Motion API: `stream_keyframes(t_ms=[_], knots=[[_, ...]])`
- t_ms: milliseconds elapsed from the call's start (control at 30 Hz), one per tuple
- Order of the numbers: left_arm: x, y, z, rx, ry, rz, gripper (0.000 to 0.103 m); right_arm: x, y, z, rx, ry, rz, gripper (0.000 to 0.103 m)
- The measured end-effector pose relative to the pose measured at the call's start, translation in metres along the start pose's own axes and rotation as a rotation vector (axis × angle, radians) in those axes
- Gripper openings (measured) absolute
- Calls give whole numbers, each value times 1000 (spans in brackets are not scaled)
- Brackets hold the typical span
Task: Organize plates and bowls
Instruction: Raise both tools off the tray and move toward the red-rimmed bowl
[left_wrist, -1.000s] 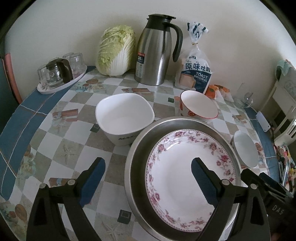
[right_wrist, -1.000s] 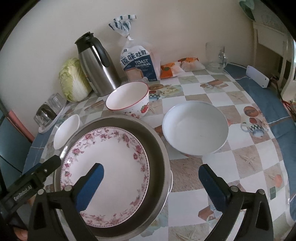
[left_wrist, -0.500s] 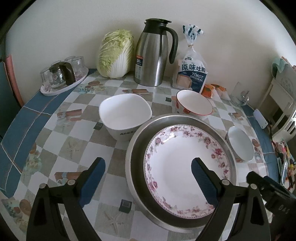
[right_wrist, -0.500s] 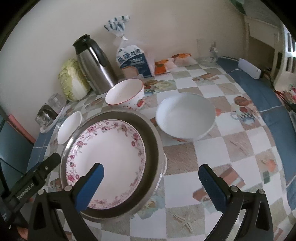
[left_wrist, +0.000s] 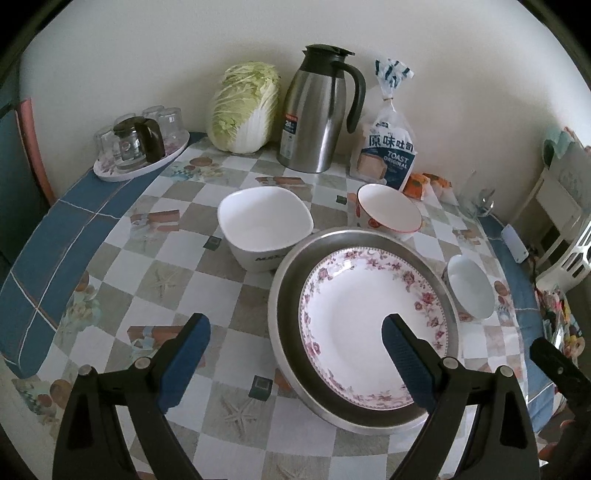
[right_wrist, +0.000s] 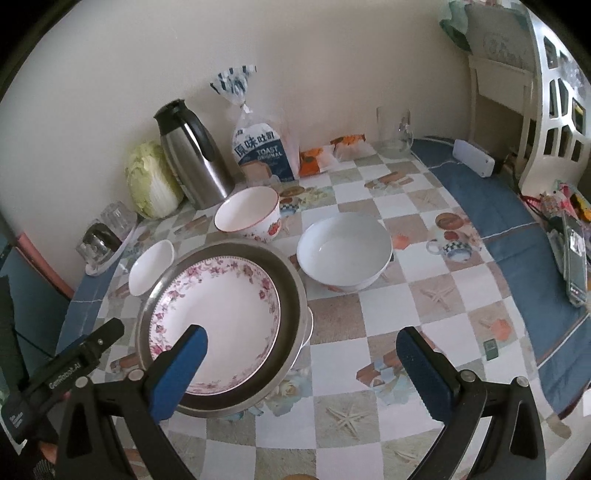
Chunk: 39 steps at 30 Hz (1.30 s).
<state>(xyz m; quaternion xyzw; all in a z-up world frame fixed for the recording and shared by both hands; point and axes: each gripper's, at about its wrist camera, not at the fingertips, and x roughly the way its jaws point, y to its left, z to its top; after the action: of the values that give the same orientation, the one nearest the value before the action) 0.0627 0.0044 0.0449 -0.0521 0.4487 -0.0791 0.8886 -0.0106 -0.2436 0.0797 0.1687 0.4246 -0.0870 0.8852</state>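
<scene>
While both of my tools hang above the table, I see the left gripper (left_wrist: 295, 349) spread wide and empty, the right gripper (right_wrist: 308, 363) likewise. Below them the floral plate (left_wrist: 369, 317) sits inside the steel basin (left_wrist: 286, 321); the square white bowl (left_wrist: 264, 223), red-rimmed bowl (left_wrist: 388, 212) and round white bowl (right_wrist: 343, 249) stand just beside it.

We saw that our left gripper (left_wrist: 295, 354) had black angular arms with round silver screws and deep blue ribbed pads (left_wrist: 404, 354). Our right gripper (right_wrist: 304, 363) matched it: black frame, silver screws, blue pads (right_wrist: 177, 373). In the right wrist view, the left gripper's black body bore white "GenRobot.AI" lettering.
</scene>
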Motion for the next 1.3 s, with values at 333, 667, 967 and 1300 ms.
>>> stream_keyframes(t_ms=[333, 667, 967, 1300], knots=[[-44, 3, 50, -3, -62, -15, 94, -41, 1, 39, -6, -63, 0, 103], [-76, -17, 106, 95, -105, -52, 94, -76, 18, 96, -9, -115, 41, 103], [-89, -24, 164, 120, -89, -74, 94, -78, 32, 147, -8, -107, 62, 103], [-75, -33, 217, 135, -72, 2, 94, -45, 34, 196, -5, -78, 46, 103]])
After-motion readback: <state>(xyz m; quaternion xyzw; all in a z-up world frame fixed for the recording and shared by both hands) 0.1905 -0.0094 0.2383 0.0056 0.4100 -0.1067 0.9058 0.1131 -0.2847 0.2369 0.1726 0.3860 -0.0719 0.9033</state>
